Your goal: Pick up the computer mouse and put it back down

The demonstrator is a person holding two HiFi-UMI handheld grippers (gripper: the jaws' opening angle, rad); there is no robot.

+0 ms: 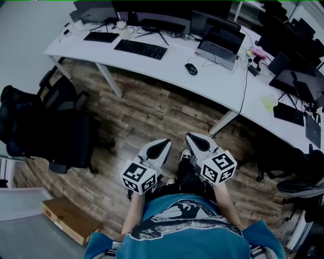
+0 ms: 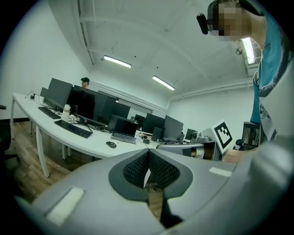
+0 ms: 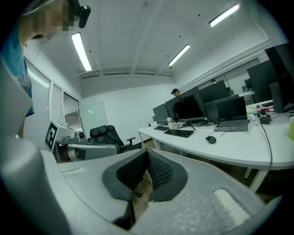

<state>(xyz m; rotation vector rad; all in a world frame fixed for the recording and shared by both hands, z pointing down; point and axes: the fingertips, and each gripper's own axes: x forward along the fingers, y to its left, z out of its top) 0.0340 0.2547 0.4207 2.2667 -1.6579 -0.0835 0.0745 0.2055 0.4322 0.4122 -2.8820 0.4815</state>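
Observation:
A black computer mouse (image 1: 191, 69) lies on the long white desk (image 1: 167, 68), left of an open laptop (image 1: 220, 45); it also shows small and far off as the mouse (image 2: 110, 144) in the left gripper view and the mouse (image 3: 211, 139) in the right gripper view. Both grippers hang side by side over the wooden floor, close to the person's body and well short of the desk. My left gripper (image 1: 164, 145) is shut with nothing in it. My right gripper (image 1: 191, 138) is shut and empty too.
Keyboards (image 1: 140, 49), dark monitors (image 1: 152, 10) and cables crowd the desk. A black office chair (image 1: 48, 119) stands at left, a cardboard box (image 1: 71, 219) lies on the floor at lower left. Another person (image 2: 85, 82) sits behind the monitors. Desk legs (image 1: 109, 80) reach the floor.

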